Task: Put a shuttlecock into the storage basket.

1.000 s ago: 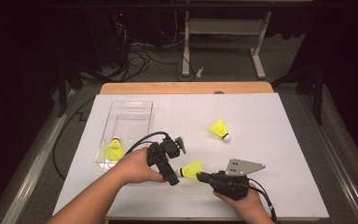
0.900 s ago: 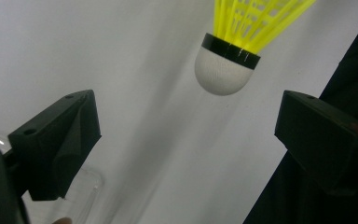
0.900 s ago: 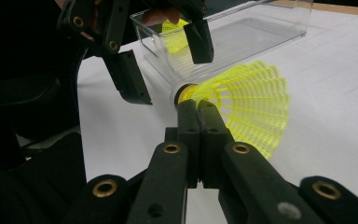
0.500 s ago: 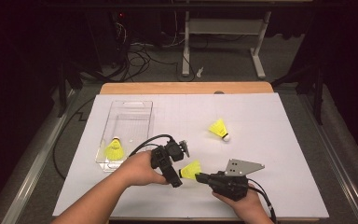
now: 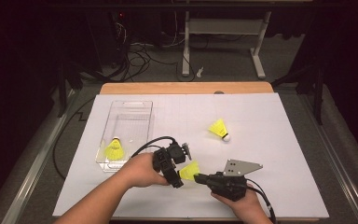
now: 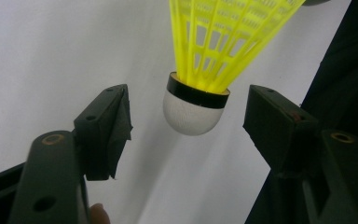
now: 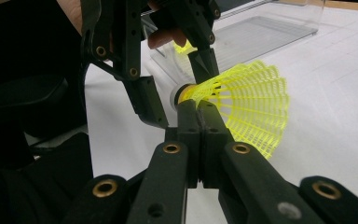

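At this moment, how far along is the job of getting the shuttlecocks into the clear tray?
Done: one shuttlecock lies in the clear tray. In hand: the right claw is shut on a second shuttlecock, and the left claw, jaws just closing, brackets its cork without touching: a handover. Left: a third shuttlecock lies on the white mat.

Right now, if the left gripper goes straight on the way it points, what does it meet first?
Probably the white cork tip of the shuttlecock, hanging between the left gripper's open jaws; the right gripper holds the yellow skirt.
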`<state>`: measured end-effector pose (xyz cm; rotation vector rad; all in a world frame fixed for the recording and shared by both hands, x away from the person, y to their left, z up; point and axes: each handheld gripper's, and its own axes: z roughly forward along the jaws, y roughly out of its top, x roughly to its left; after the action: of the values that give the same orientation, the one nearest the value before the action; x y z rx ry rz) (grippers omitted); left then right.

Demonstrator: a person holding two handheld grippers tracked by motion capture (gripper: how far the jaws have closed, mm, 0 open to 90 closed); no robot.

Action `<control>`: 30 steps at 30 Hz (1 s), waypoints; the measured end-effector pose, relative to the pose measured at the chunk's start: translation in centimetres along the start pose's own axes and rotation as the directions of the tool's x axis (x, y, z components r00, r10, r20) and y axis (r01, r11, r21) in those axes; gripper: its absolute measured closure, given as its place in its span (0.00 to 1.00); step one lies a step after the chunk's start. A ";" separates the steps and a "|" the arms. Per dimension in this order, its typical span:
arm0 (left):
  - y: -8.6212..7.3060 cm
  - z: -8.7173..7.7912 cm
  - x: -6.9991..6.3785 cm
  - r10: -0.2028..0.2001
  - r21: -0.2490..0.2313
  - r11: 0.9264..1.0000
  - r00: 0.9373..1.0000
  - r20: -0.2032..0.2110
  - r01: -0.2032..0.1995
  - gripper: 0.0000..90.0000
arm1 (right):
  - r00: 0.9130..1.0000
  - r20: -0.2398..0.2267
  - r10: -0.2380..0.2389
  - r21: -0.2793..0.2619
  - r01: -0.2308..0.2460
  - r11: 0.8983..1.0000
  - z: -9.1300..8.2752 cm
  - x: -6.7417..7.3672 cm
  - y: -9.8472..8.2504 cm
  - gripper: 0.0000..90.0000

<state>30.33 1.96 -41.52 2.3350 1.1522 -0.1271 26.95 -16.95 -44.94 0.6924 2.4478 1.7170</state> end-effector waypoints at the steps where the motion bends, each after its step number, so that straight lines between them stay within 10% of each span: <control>1: 0.0 0.0 0.0 -0.002 -0.005 1.000 1.000 0.005 0.002 0.40 | 1.000 -0.002 -0.002 0.002 0.002 1.000 0.0 0.0 0.0 1.00; 30: -0.1 -0.2 0.1 0.015 -0.010 1.000 1.000 0.019 -0.015 0.70 | 1.000 0.000 0.002 0.019 -0.002 1.000 0.4 0.0 -0.1 1.00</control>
<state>30.29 2.20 -41.39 2.3287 1.1237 -0.1379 27.08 -16.58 -45.17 0.6970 2.4667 1.6968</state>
